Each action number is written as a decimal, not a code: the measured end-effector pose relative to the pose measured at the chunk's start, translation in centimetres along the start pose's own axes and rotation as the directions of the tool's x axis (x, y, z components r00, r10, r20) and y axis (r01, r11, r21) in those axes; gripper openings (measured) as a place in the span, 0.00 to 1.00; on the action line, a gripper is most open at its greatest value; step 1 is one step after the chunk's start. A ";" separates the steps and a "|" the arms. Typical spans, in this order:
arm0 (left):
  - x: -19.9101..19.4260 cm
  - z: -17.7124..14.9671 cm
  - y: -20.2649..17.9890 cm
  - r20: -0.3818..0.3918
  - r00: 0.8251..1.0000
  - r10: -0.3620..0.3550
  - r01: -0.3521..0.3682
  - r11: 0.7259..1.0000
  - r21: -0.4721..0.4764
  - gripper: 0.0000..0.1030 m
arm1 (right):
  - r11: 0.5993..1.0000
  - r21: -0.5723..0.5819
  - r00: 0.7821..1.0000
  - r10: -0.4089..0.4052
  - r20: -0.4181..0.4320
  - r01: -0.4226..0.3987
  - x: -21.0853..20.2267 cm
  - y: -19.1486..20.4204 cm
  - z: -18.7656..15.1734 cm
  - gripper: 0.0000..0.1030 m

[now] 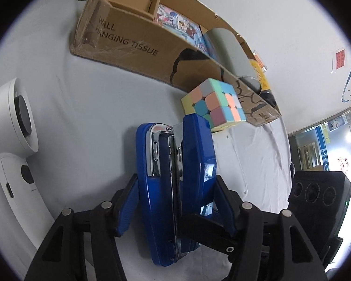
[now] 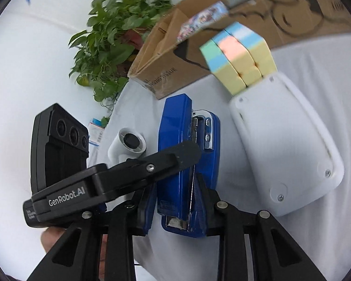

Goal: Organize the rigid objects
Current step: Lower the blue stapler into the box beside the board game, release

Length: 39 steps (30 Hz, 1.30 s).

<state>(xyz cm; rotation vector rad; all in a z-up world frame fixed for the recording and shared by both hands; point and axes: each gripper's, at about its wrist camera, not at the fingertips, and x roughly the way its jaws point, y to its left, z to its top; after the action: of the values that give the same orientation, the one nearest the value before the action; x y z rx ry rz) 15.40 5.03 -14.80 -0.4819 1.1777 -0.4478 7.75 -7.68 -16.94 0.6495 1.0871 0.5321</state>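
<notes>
left wrist view: both the left gripper (image 1: 175,213) and right gripper (image 2: 177,208) are clamping 1 glossy blue stapler (image 1: 175,182) with chrome insides, near a pastel cube (image 1: 214,104).

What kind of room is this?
Probably an office or workroom. A blue stapler sits on a white-covered table, a cardboard box holds stored things, and a potted plant stands by the wall.
</notes>
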 end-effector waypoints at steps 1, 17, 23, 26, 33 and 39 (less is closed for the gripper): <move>-0.5 0.3 -0.1 0.012 1.000 -0.012 0.012 1.000 -0.001 0.58 | 1.000 -0.027 1.000 -0.017 0.013 0.017 -0.2 0.7 0.2 0.28; -1.9 18.4 -5.4 0.092 0.996 -0.008 -0.010 0.981 0.194 0.58 | 0.992 -0.104 0.987 -0.057 0.148 0.073 0.1 5.8 17.5 0.28; 2.8 21.3 -2.8 0.018 1.000 0.011 -0.013 0.989 0.144 0.58 | 0.994 -0.024 0.992 -0.104 0.075 0.106 4.4 3.0 21.4 0.27; 3.4 21.5 -2.9 0.037 0.999 0.034 -0.039 0.988 0.151 0.59 | 0.991 0.006 0.990 -0.131 0.057 0.131 5.9 2.0 21.7 0.25; -0.1 22.0 -3.6 0.200 0.977 0.075 -0.106 0.983 0.151 0.68 | 0.986 -0.006 0.986 -0.166 0.033 0.167 7.1 1.4 21.2 0.26; -3.7 19.9 -3.1 0.279 0.957 0.077 -0.120 0.983 0.140 0.68 | 0.987 -0.011 0.987 -0.158 0.018 0.158 7.7 1.9 20.9 0.28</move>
<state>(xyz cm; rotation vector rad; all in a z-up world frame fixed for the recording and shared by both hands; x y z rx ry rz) 32.79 7.01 -4.13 -0.3348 0.8887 -0.3707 29.79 -5.64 -13.85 0.5507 1.1081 0.3956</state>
